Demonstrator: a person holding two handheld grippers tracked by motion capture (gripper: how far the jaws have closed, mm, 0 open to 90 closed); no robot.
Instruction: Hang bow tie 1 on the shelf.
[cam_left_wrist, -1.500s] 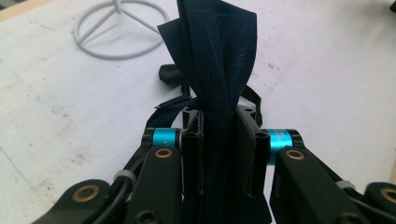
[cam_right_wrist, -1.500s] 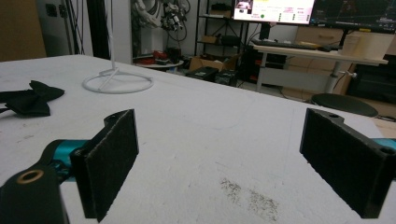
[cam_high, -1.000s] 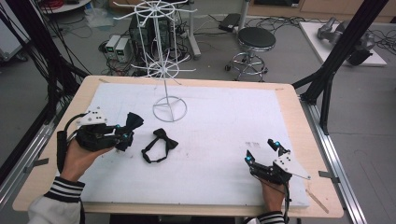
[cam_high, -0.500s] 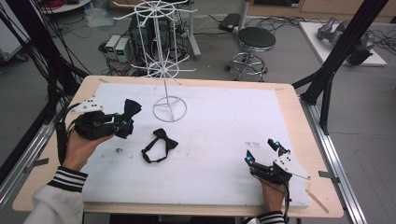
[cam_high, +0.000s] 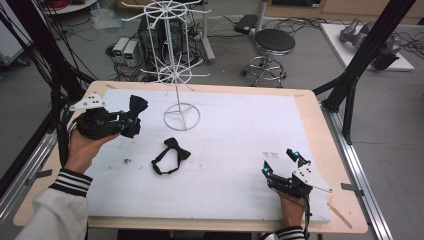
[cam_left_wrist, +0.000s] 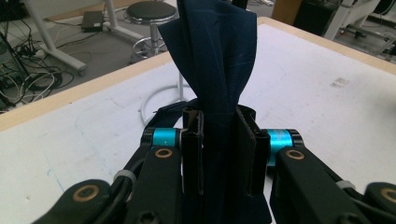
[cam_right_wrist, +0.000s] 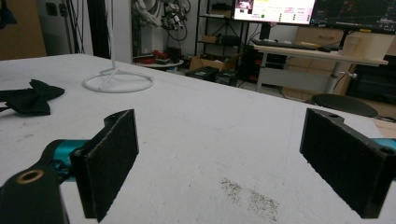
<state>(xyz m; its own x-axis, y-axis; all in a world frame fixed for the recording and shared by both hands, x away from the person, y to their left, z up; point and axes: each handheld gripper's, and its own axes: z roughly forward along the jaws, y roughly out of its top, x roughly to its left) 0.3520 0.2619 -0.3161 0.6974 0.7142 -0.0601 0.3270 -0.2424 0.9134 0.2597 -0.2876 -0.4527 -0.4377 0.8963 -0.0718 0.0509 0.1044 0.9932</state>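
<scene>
My left gripper (cam_high: 131, 120) is shut on a dark navy bow tie (cam_high: 136, 106), held above the table's left side, left of the white wire rack (cam_high: 175, 75). Seen along its own jaws, the left gripper (cam_left_wrist: 219, 154) pinches the navy bow tie (cam_left_wrist: 217, 56) at its middle, and the cloth fans upward. A black bow tie (cam_high: 171, 156) lies flat on the white mat, below the rack's ring base (cam_high: 182, 118). My right gripper (cam_high: 281, 161) rests open near the front right of the mat. Nothing sits between the right gripper's (cam_right_wrist: 219, 158) pads, and the black bow tie (cam_right_wrist: 28, 99) lies far off to the left.
The white foam mat (cam_high: 240, 130) covers a wooden table (cam_high: 320, 125). The rack's tall pole and spoked arms rise above its ring base (cam_right_wrist: 117, 82). A black stool (cam_high: 272, 47) and cables stand on the floor beyond the table. A dirt smudge (cam_right_wrist: 250, 198) marks the mat.
My left gripper has risen and moved away from me, toward the table's far side and slightly right, with the navy bow tie in it. The right gripper and the black bow tie have not moved.
</scene>
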